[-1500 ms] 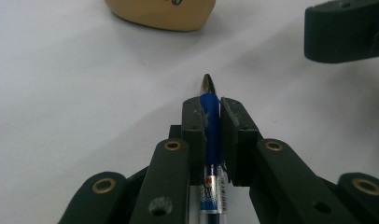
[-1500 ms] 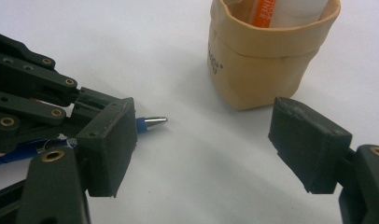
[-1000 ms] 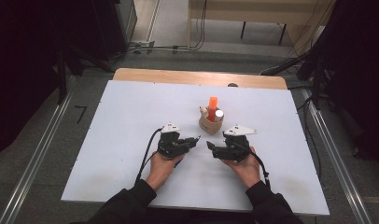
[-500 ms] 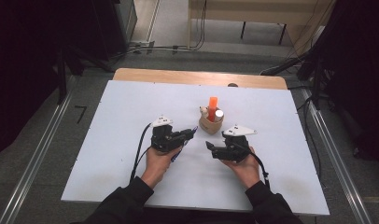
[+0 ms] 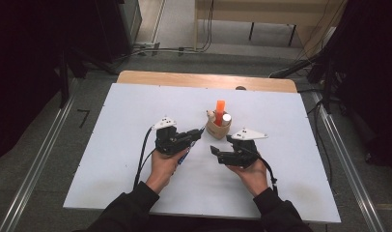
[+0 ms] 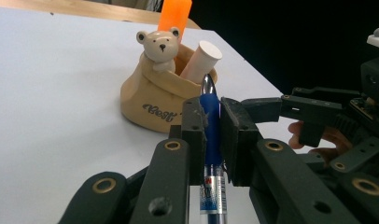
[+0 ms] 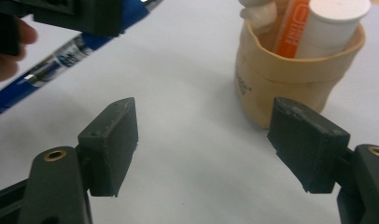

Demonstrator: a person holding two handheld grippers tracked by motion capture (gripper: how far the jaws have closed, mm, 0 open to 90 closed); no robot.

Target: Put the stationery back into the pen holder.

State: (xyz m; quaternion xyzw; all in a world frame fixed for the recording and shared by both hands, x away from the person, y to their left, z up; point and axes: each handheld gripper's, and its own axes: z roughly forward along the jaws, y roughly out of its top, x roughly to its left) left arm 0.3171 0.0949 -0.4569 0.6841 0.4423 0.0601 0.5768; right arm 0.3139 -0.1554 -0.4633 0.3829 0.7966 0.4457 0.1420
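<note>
My left gripper [image 5: 196, 133] is shut on a blue pen [image 6: 212, 186], which stands up between its pads with the silver tip pointing at a tan bear-shaped pen pot [image 6: 152, 105]. The pot [image 5: 217, 128] holds an orange marker [image 5: 220, 108] and a white cylinder [image 5: 226, 118]. The pen's back end [image 5: 183, 156] sticks out below the left hand. My right gripper [image 7: 204, 140] stands open just in front of the pot [image 7: 281, 88], with only bare table between its jaws. In the right gripper view, the left gripper [image 7: 75, 14] and pen [image 7: 61, 58] are at the upper left.
Everything sits on a white table top [image 5: 131, 121] with a wooden strip [image 5: 184, 79] along its far edge. A small dark spot [image 5: 240, 88] lies at that far edge. Cables [image 5: 143, 154] trail from both grippers toward the person.
My left gripper has lifted off the table with the pen and now sits a little higher and closer to the pot. The right gripper has stayed where it was.
</note>
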